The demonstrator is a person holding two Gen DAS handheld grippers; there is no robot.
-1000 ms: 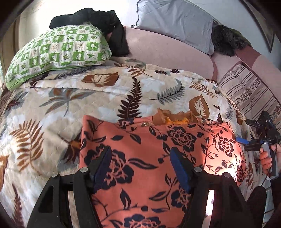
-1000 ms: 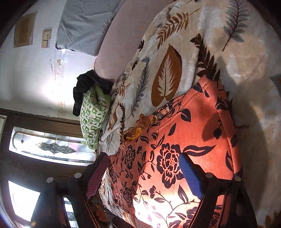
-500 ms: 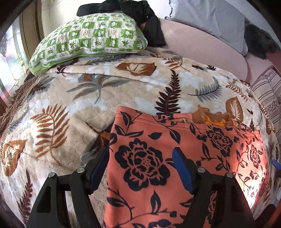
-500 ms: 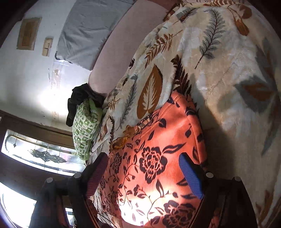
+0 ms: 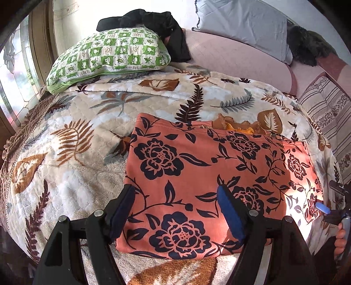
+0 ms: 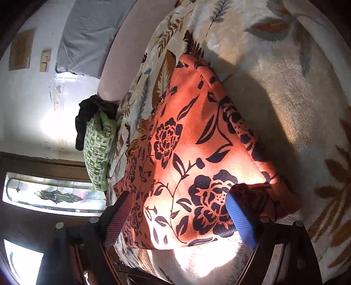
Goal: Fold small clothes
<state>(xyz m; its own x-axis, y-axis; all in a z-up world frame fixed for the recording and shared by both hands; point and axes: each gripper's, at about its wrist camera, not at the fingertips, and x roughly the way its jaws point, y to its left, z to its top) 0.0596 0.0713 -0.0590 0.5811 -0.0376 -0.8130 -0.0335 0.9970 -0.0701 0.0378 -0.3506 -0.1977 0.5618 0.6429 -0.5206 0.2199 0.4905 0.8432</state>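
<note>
An orange garment with a dark flower print (image 5: 210,175) lies flat on a leaf-patterned blanket (image 5: 83,140). It also shows in the right wrist view (image 6: 193,153), lit by a sun patch. My left gripper (image 5: 175,214) is open and empty, its fingers above the garment's near left edge. My right gripper (image 6: 179,217) is open and empty over the garment's near right corner. The right gripper also shows at the far right of the left wrist view (image 5: 329,210), held by a hand. An orange frill (image 5: 239,126) pokes out at the garment's far edge.
A green checked pillow (image 5: 109,57) with a black cloth (image 5: 153,19) on it lies at the back left. A grey pillow (image 5: 243,24), a dark furry item (image 5: 307,46) and a striped cushion (image 5: 326,114) sit at the back right. A window (image 6: 54,195) is to the left.
Both grippers have pulled back toward the near edge of the garment. The left view shifted left and back; more of the blanket and near hem shows. Both stayed open.
</note>
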